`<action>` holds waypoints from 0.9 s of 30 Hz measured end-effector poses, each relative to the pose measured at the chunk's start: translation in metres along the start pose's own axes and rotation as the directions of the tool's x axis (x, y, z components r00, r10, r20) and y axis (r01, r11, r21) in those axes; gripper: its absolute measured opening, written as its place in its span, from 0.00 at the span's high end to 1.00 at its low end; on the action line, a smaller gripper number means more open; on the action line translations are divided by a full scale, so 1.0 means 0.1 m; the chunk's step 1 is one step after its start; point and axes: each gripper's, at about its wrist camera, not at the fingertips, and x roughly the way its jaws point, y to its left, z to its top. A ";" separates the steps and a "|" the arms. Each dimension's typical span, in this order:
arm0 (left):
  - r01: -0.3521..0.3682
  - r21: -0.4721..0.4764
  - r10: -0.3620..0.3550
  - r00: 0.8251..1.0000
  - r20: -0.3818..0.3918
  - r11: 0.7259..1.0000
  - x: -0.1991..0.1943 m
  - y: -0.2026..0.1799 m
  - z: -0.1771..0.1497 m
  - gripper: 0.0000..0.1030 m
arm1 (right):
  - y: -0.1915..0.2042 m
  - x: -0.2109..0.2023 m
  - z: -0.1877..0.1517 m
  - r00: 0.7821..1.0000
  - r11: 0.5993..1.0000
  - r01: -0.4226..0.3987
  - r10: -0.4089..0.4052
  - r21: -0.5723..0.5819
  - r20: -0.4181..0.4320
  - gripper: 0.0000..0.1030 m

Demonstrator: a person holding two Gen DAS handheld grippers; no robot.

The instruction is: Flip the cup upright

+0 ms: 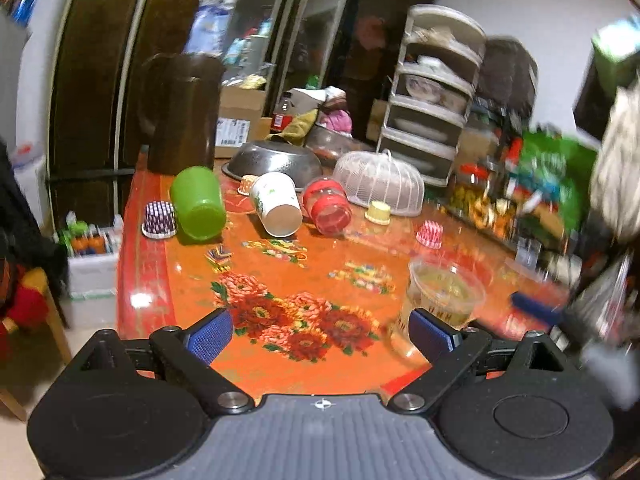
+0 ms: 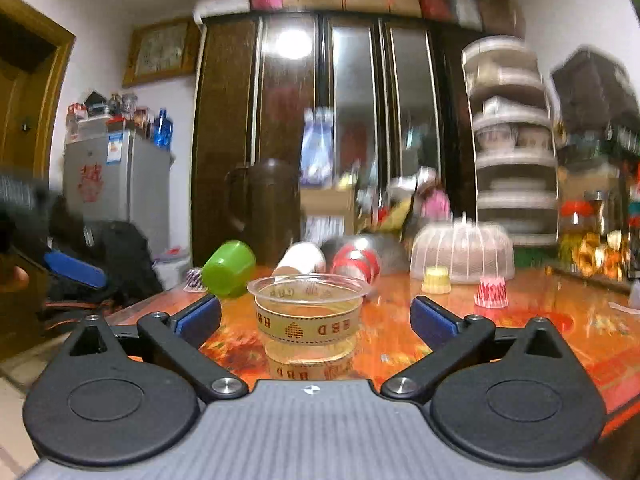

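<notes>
Your right gripper (image 2: 316, 318) hangs with jaws spread wide around a clear plastic cup (image 2: 308, 312) (upright, gold-banded), not touching it, near the table's (image 2: 560, 332) near edge. Your left gripper (image 1: 320, 332) is also spread, holding nothing. Farther back lie a green cup (image 1: 198, 204), a white paper cup (image 1: 277, 210) and a red cup (image 1: 328, 206), all tipped over.

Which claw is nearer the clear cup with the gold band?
Right. The right claw is open with the clear cup standing upright between its fingers. The left claw is open too, with the cup just off its right finger.
</notes>
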 end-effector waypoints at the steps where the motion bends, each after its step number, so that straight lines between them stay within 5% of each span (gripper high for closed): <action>1: -0.010 0.037 0.010 1.000 0.001 0.999 -0.05 -0.06 0.02 0.06 | -0.03 -0.04 0.12 0.997 0.999 0.021 -0.018 0.037 -0.071 0.01; 5: -0.036 0.153 0.038 0.999 -0.013 0.988 -0.27 -0.33 0.13 0.06 | -0.17 -0.26 0.55 0.958 0.990 0.032 0.008 0.135 -0.288 0.01; 13: 0.019 0.144 -0.012 0.999 -0.052 0.989 -0.42 -0.63 0.30 0.06 | -0.16 -0.46 0.71 0.951 0.995 0.026 0.004 0.093 -0.311 0.01; 27: 0.027 0.079 -0.020 0.996 -0.090 0.997 -0.36 -0.58 0.32 0.06 | -0.18 -0.50 0.74 0.954 0.996 0.002 0.025 0.090 -0.300 0.01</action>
